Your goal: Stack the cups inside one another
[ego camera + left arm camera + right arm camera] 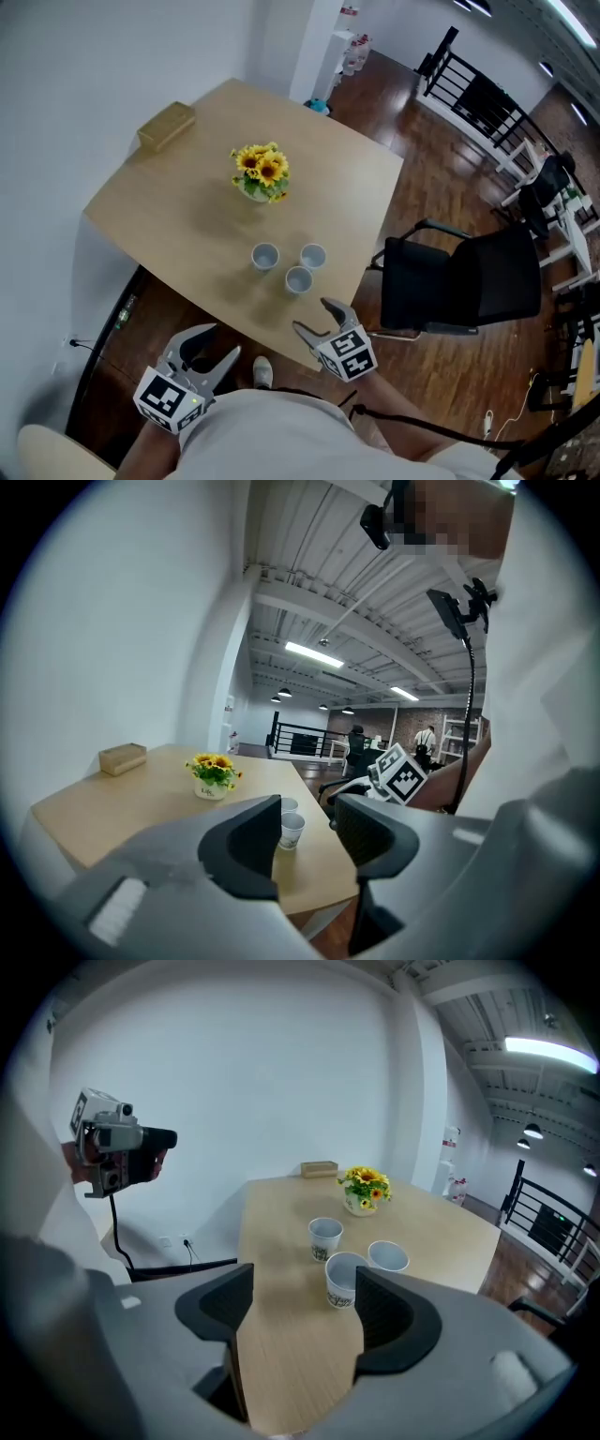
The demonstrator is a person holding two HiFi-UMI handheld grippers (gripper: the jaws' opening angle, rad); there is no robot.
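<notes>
Left hand-held gripper (221, 341) and right hand-held gripper (314, 316) hang by the table's (178, 211) near edge, jaws apart and empty; three cups (298, 279) stand there, unstacked, close together.

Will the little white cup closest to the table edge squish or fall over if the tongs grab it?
It would probably squish a bit: the cup looks like thin paper. It seems empty, so it is likely very light and easy to knock over with a nudge. Its narrow bottom and wider top may make it tippy.
</notes>
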